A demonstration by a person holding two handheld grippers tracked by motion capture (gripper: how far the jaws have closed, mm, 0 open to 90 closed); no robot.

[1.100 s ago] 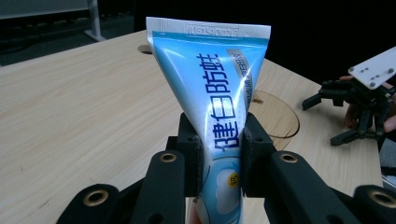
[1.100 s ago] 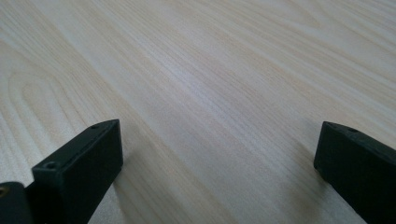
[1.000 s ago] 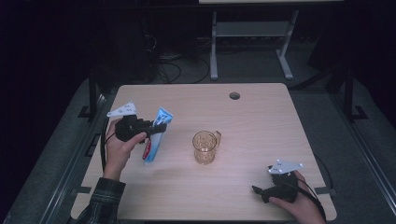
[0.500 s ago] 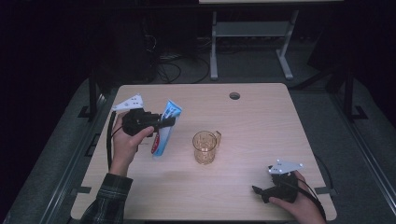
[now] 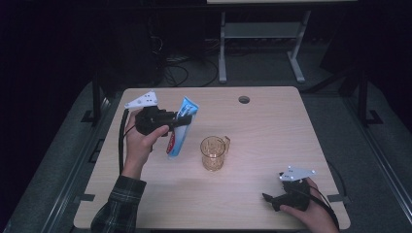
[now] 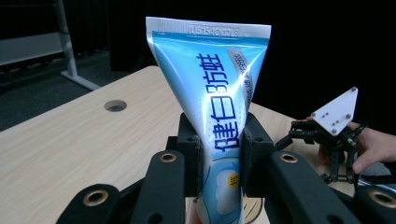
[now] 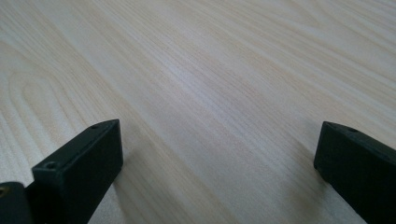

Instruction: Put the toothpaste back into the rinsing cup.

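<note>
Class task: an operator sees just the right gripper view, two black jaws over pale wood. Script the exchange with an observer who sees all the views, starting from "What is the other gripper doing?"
Observer: The left gripper is shut on a blue and white toothpaste tube, crimped end up.
Operator: Is the tube resting on the table?
Observer: No, it hangs above the light wooden table, cap end down.
Operator: Anything else nearby?
Observer: An amber glass mug stands right of the tube, apart from it.
Operator: Where is my gripper?
Observer: The right gripper sits open at the table's near right corner.
</note>
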